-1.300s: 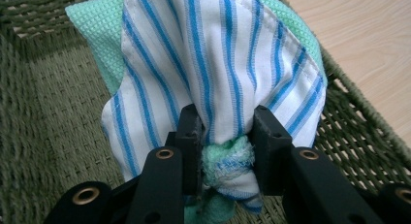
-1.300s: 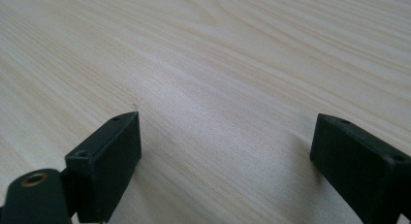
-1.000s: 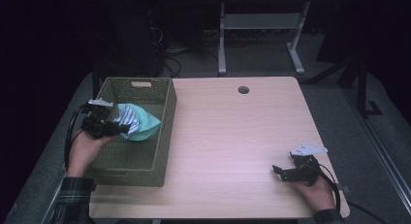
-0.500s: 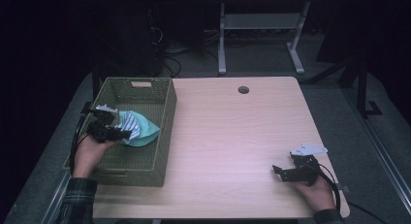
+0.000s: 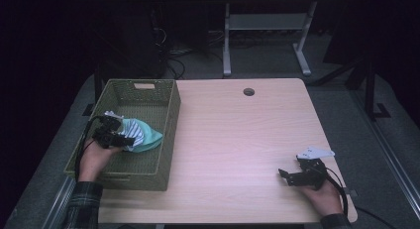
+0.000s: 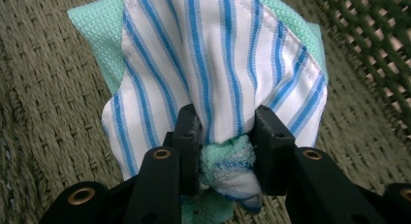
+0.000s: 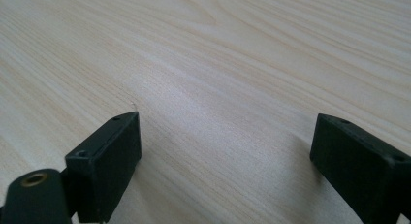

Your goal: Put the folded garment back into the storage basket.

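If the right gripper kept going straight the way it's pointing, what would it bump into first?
Probably nothing soon. The right gripper sits low over the wooden table, jaws open and empty, pointing left across bare tabletop. Much farther along stands the green woven basket, though whether its line reaches it is hard to judge.

Basket (image 5: 163, 135) on table's (image 5: 237, 140) left part, cloth bundle (image 5: 141, 135) inside it toward the near-left, left gripper (image 5: 124, 140) just left of the bundle; right gripper (image 5: 285, 175) on the table's near-right corner, well apart.
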`<action>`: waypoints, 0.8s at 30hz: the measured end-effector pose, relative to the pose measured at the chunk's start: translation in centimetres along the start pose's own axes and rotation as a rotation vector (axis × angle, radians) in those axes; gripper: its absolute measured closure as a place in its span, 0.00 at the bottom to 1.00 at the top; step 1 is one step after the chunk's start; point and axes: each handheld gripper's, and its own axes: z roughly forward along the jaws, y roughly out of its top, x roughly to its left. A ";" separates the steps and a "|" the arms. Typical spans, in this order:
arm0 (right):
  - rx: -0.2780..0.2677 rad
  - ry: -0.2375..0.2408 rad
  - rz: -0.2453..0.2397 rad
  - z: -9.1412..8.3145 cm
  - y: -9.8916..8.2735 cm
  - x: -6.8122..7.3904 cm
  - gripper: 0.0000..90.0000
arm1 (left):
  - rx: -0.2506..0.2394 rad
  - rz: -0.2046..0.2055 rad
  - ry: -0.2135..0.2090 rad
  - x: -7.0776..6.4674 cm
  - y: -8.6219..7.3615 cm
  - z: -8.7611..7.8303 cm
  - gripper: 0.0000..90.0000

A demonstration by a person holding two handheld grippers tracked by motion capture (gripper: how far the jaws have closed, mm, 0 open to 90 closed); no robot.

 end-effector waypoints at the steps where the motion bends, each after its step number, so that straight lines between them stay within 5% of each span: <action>1: 0.000 0.000 0.000 0.0 0.0 0.0 0.12 | 0.011 0.007 0.009 0.0 0.0 0.1 0.72; 12: -0.001 0.000 0.002 0.0 0.0 0.0 0.12 | 0.074 0.025 0.031 -0.2 -0.1 1.0 0.58; 24: -0.001 0.000 0.001 0.0 0.0 0.0 0.12 | 0.041 0.010 0.054 0.1 0.0 0.8 0.25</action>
